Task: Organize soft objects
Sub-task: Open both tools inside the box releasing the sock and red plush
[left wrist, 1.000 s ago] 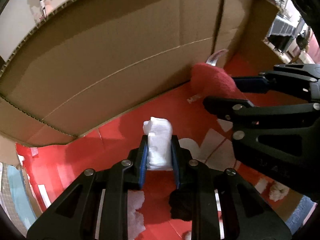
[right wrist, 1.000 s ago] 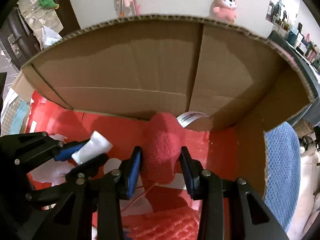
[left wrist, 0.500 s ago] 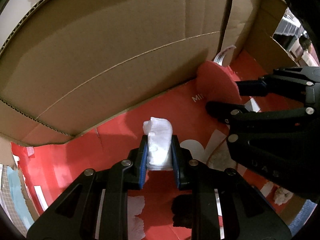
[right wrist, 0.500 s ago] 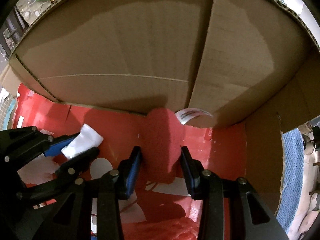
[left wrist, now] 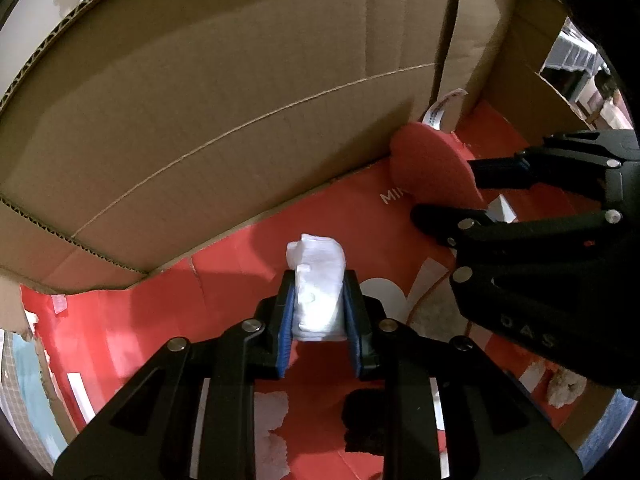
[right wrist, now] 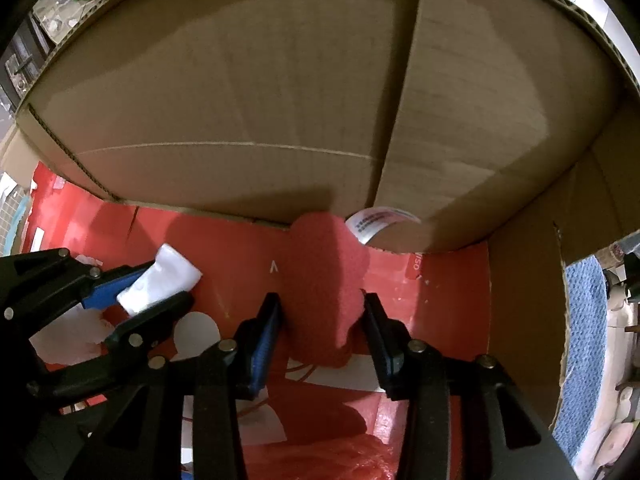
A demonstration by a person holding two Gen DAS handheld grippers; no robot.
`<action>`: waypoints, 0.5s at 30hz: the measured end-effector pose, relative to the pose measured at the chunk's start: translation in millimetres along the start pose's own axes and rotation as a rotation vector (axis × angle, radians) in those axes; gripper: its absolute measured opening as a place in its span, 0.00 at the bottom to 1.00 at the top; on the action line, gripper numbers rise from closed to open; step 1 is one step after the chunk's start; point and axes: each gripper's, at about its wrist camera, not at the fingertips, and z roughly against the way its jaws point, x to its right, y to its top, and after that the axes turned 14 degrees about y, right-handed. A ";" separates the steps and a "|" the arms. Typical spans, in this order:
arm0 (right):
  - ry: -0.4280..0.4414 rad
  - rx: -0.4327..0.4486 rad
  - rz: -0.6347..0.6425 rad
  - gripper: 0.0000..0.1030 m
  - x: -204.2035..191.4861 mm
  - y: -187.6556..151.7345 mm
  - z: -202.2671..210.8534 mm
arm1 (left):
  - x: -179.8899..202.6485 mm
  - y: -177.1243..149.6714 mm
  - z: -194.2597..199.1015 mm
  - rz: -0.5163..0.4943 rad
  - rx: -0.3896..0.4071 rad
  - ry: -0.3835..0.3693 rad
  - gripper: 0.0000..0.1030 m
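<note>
Left wrist view: left gripper (left wrist: 320, 312) points down into a cardboard box (left wrist: 248, 92) with a red printed floor (left wrist: 132, 320). Its blue-padded fingers (left wrist: 287, 320) are clamped on a white soft wad (left wrist: 318, 284), which sticks up past the tips and hangs above the floor near the back wall. To the right, the right gripper (left wrist: 444, 190) comes in from the side with a red plush (left wrist: 430, 168) between its fingers, close to the back corner. A white tag (left wrist: 442, 106) curls up behind the plush against the wall. A small whitish fluffy bit (left wrist: 566, 390) lies at the lower right of the floor.

Right wrist view: right gripper (right wrist: 322, 308) points down at the back corner of the box (right wrist: 256, 92). The red plush (right wrist: 324, 280) sits between the fingers (right wrist: 266, 332); the jaws have just been opening. The left pad stands clear of the plush, and the right pad is at its edge, contact hard to tell. The plush's top end lies at the foot of the back wall, with the white tag (right wrist: 380, 222) beside it. At the left, the left gripper (right wrist: 158, 284) pinches the white wad (right wrist: 160, 282) above the red floor (right wrist: 448, 300). A blue towel (right wrist: 582, 340) shows outside the box at right. Red crinkly material (right wrist: 336, 460) sits at the bottom edge.
</note>
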 end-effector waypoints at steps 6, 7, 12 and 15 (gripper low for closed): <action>0.002 0.002 -0.008 0.47 -0.5 -0.3 1.2 | -5.4 0.9 -0.4 0.014 -0.006 -0.016 0.21; 0.001 0.001 -0.009 0.47 -0.6 -0.2 1.1 | -6.0 0.5 -0.8 0.014 -0.005 -0.016 0.21; 0.002 0.001 -0.011 0.48 -1.6 1.4 2.0 | -8.0 -0.8 -0.3 0.016 -0.005 -0.009 0.23; 0.000 0.002 -0.011 0.50 -2.3 3.8 3.3 | -5.9 -1.0 0.4 0.012 -0.003 -0.003 0.23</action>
